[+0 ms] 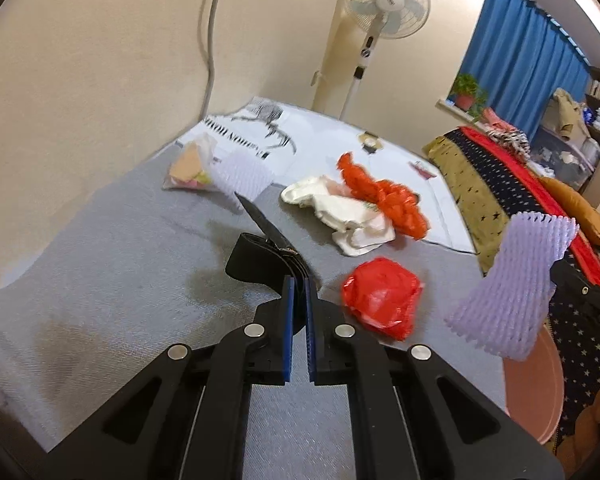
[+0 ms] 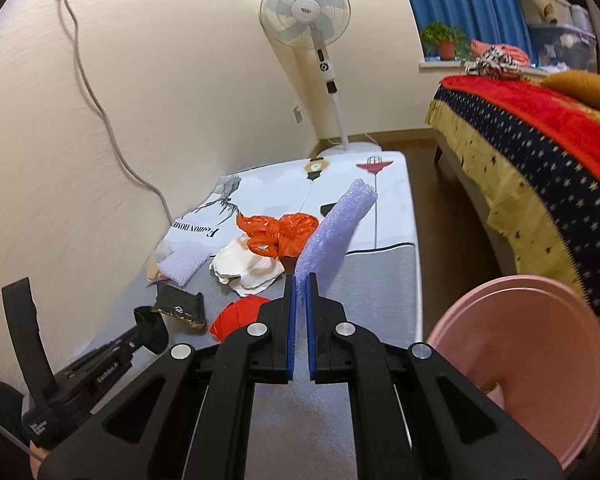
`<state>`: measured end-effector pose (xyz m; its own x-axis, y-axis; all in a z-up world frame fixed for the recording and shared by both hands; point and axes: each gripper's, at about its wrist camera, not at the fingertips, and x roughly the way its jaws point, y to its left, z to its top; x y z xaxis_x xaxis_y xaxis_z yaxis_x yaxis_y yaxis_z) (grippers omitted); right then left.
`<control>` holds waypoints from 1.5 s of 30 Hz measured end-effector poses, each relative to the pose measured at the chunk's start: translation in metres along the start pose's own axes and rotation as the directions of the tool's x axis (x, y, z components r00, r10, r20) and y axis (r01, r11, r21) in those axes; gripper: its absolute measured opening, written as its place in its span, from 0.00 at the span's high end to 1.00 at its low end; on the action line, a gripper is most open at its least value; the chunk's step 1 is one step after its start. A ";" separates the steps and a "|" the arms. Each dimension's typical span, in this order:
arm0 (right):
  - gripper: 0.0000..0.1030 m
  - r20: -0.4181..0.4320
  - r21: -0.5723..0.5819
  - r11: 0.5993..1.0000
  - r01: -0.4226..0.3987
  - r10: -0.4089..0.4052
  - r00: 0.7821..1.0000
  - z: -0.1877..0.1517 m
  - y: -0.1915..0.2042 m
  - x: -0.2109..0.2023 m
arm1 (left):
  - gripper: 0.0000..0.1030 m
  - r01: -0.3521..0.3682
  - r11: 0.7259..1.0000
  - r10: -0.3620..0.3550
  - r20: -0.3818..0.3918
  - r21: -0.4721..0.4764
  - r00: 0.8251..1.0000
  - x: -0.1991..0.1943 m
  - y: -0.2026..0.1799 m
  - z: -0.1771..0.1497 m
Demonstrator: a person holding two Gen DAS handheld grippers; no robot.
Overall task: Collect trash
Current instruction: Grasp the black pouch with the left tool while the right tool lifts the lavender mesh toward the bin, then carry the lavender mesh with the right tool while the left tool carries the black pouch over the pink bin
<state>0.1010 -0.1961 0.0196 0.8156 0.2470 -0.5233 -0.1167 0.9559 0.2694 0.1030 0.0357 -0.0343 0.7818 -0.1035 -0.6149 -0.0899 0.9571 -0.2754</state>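
Note:
My left gripper (image 1: 299, 280) is shut on a black wrapper (image 1: 260, 240) and holds it above the grey table (image 1: 100, 280). It also shows in the right wrist view (image 2: 180, 306). My right gripper (image 2: 300, 278) is shut on a purple foam net (image 2: 332, 232), lifted above the table; the net shows in the left wrist view (image 1: 508, 288). On the table lie a red plastic wad (image 1: 380, 298), an orange bag (image 1: 380, 196), white crumpled paper (image 1: 340, 216), another purple foam net (image 1: 242, 174) and a clear bag of scraps (image 1: 188, 168).
A pink basin (image 2: 532, 360) sits off the table's right edge, low down. A bed with a starred cover (image 2: 540, 152) stands to the right. A standing fan (image 2: 312, 20) is behind the table. A cable (image 2: 96, 96) runs down the wall.

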 end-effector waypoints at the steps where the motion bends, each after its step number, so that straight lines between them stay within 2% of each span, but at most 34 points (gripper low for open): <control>1: 0.95 0.005 -0.004 1.000 0.005 -0.005 1.000 0.000 0.000 -0.005 | 0.95 0.009 1.000 -0.009 0.010 0.004 1.000 -0.004 -0.001 0.001; 11: 0.95 0.031 -0.044 0.998 0.036 -0.035 0.999 0.004 -0.003 -0.053 | 0.98 0.091 0.994 -0.096 0.079 0.064 0.992 -0.039 -0.015 0.000; 16: 0.95 0.025 -0.076 0.996 0.049 -0.048 0.999 0.006 -0.006 -0.071 | 0.99 0.106 0.989 -0.116 0.100 0.106 0.988 -0.051 -0.024 0.000; 18: 0.95 0.020 -0.091 0.995 0.050 -0.049 0.999 0.007 -0.007 -0.077 | 0.99 0.108 0.987 -0.120 0.093 0.120 0.988 -0.051 -0.027 -0.001; 25: 0.95 0.030 -0.158 0.986 0.055 -0.051 0.998 0.011 -0.005 -0.096 | 0.99 0.153 0.985 -0.156 0.030 0.081 0.987 -0.037 -0.023 -0.010; 33: 0.95 0.025 -0.130 0.990 0.060 -0.057 0.998 -0.003 -0.014 -0.083 | 0.99 0.187 0.974 -0.191 0.017 0.124 0.982 -0.027 -0.041 -0.018; 45: 0.95 0.031 -0.130 0.985 0.110 -0.107 0.994 -0.005 -0.025 -0.072 | 0.99 0.207 0.960 -0.216 0.028 0.189 0.976 -0.020 -0.065 -0.017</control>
<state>0.0427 -0.2368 0.0465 0.8405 0.1381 -0.5238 -0.0988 0.9898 0.1025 0.0821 -0.0294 -0.0166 0.7997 -0.3001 -0.5200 0.1920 0.9485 -0.2521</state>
